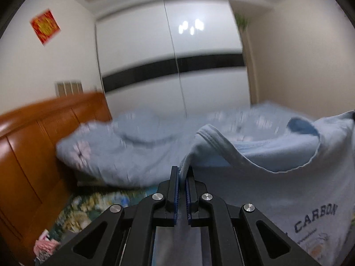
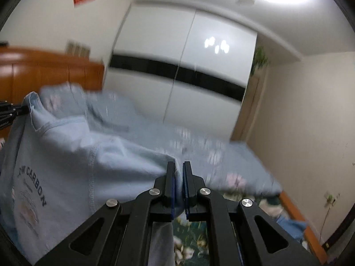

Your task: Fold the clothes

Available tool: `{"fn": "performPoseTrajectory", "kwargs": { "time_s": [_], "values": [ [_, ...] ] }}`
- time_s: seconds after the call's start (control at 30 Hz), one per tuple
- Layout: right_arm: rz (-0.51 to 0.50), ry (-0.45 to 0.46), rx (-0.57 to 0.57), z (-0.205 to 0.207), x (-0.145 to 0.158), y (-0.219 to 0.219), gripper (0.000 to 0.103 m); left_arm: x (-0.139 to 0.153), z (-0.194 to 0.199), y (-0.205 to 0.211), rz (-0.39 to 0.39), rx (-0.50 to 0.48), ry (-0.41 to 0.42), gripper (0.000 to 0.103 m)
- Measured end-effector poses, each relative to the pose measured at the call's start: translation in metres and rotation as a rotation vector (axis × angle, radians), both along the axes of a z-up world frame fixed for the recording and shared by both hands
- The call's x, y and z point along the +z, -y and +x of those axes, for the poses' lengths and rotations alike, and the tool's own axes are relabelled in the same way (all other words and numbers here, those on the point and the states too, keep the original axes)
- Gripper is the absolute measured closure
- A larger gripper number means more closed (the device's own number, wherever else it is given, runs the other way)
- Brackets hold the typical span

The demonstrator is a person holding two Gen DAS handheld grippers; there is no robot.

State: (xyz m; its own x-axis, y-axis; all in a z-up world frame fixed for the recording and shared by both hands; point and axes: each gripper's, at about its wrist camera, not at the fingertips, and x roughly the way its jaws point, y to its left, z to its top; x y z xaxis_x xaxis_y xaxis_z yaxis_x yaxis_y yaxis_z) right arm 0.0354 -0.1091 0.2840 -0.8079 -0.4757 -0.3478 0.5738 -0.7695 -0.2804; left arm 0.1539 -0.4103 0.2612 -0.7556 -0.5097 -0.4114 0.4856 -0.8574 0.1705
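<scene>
A light blue T-shirt (image 1: 277, 181) with "CARBON" printed on its chest hangs spread in the air between my two grippers. My left gripper (image 1: 182, 173) is shut on one shoulder of it, with cloth pinched between the blue pads. My right gripper (image 2: 178, 168) is shut on the other shoulder of the T-shirt (image 2: 73, 155). The neck opening (image 1: 304, 133) sags between the two grips. The left gripper (image 2: 24, 109) shows at the far left edge of the right wrist view, holding the shirt's corner.
Below lies a bed with a floral sheet (image 1: 93, 206) and a rumpled light blue quilt (image 1: 124, 150). A wooden headboard (image 1: 40, 146) stands to the left. A white wardrobe (image 1: 173, 66) with a black band fills the back wall.
</scene>
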Motion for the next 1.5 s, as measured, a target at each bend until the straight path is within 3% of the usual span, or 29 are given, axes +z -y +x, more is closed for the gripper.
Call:
{"fn": "performPoseTrajectory", "kwargs": {
  "time_s": [0.17, 0.33, 0.43, 0.6, 0.77, 0.83, 0.87, 0.9, 0.93, 1.03, 1.17, 1.23, 1.3, 1.43, 1.5],
  "values": [
    [0.102, 0.081, -0.079, -0.086, -0.069, 0.047, 0.097, -0.096, -0.109, 0.042, 0.064, 0.055, 0.163, 0.097],
    [0.119, 0.119, -0.181, -0.153, -0.12, 0.072, 0.097, -0.149, -0.186, 0.059, 0.119, 0.061, 0.232, 0.097],
    [0.176, 0.197, -0.221, -0.199, -0.167, 0.083, 0.097, -0.187, -0.227, 0.067, 0.145, 0.061, 0.309, 0.097],
    [0.249, 0.338, -0.263, -0.256, -0.241, 0.087, 0.097, -0.237, -0.268, 0.073, 0.184, 0.054, 0.413, 0.097],
    [0.302, 0.388, -0.245, -0.277, -0.283, 0.099, 0.097, -0.27, -0.292, 0.087, 0.28, 0.038, 0.474, 0.095],
    [0.305, 0.39, -0.224, -0.277, -0.288, 0.099, 0.092, -0.276, -0.288, 0.095, 0.389, 0.004, 0.457, 0.09],
    [0.301, 0.388, -0.21, -0.275, -0.286, 0.097, 0.076, -0.277, -0.285, 0.098, 0.438, -0.009, 0.453, 0.087],
    [0.288, 0.388, -0.192, -0.271, -0.283, 0.094, 0.053, -0.276, -0.279, 0.1, 0.484, -0.022, 0.447, 0.079],
    [0.263, 0.391, -0.17, -0.266, -0.277, 0.088, 0.049, -0.275, -0.274, 0.101, 0.522, -0.034, 0.441, 0.074],
    [0.2, 0.402, -0.13, -0.247, -0.255, 0.065, 0.049, -0.257, -0.242, 0.098, 0.531, -0.038, 0.426, 0.067],
    [0.152, 0.517, -0.029, -0.203, -0.243, 0.019, 0.047, -0.231, -0.179, 0.089, 0.504, -0.001, 0.406, 0.054],
    [0.152, 0.63, 0.041, -0.173, -0.252, -0.002, 0.047, -0.22, -0.135, 0.084, 0.521, -0.018, 0.357, 0.046],
    [0.171, 0.686, 0.127, -0.132, -0.263, -0.016, 0.047, -0.214, -0.093, 0.078, 0.526, -0.01, 0.316, 0.04],
    [0.191, 0.72, 0.235, -0.076, -0.277, -0.026, 0.045, -0.218, -0.011, 0.061, 0.54, 0.031, 0.259, 0.039],
    [0.207, 0.729, 0.234, -0.065, -0.286, -0.021, 0.044, -0.226, 0.018, 0.055, 0.553, 0.071, 0.251, 0.039]
  ]
}}
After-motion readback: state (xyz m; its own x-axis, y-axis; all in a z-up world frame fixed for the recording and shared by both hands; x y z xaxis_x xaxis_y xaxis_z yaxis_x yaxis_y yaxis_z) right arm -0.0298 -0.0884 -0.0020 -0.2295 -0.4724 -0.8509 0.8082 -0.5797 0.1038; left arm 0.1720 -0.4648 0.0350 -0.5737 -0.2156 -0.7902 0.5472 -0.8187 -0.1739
